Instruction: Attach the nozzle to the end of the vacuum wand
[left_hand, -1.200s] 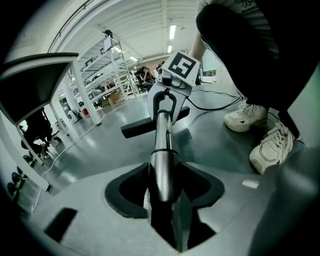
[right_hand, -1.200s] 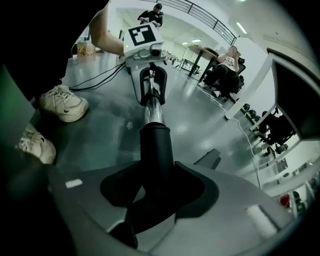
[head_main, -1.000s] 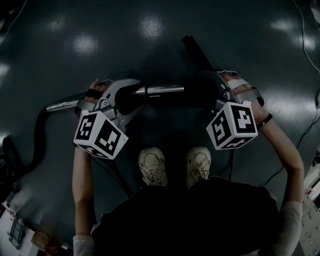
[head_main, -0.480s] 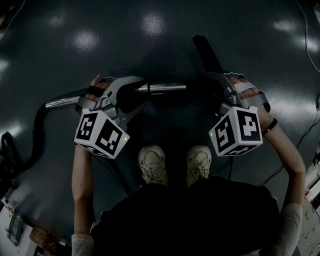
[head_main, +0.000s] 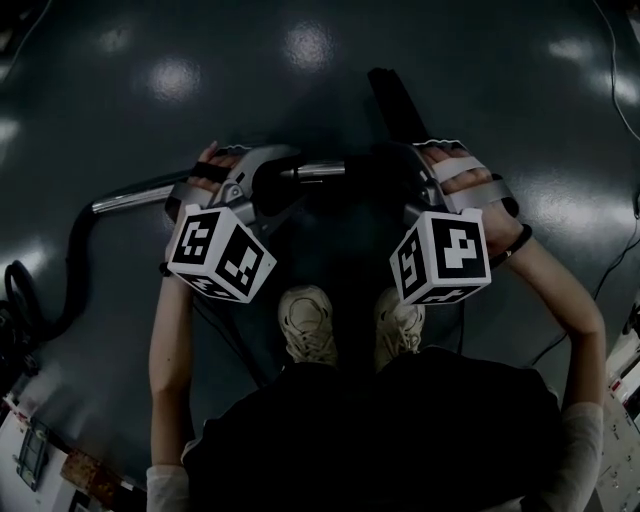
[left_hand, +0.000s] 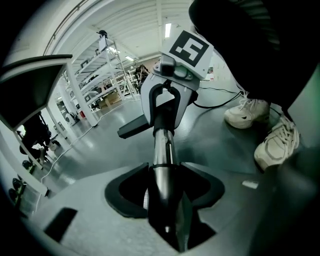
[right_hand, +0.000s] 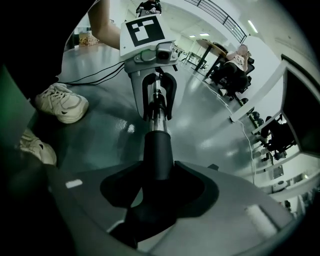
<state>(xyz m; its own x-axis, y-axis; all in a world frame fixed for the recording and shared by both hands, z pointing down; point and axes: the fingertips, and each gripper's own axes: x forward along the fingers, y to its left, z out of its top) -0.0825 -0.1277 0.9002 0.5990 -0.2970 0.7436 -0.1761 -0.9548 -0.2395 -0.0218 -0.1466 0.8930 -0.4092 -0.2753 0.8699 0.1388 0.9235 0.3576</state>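
Dark shiny floor (head_main: 300, 60) underfoot, left gripper (left_hand: 162, 187) pinching the chrome vacuum wand (left_hand: 161, 150), right gripper (right_hand: 155, 192) clamped on the black nozzle (right_hand: 158, 150), nozzle collar meeting the wand's tip between both grippers, white sneakers (head_main: 308, 325) just below

Glossy dark grey floor (head_main: 110, 110), pale light patches mirrored across it. White shelving rack (left_hand: 107, 65) at floor's far edge. White ribbed ceiling (left_hand: 135, 20) with strip light (left_hand: 167, 29) above floor. White cable (left_hand: 62, 147) trails over floor. Desk (right_hand: 212, 47) with seated person (right_hand: 239, 62) on floor's far side. Railing (right_hand: 220, 17) high above floor.
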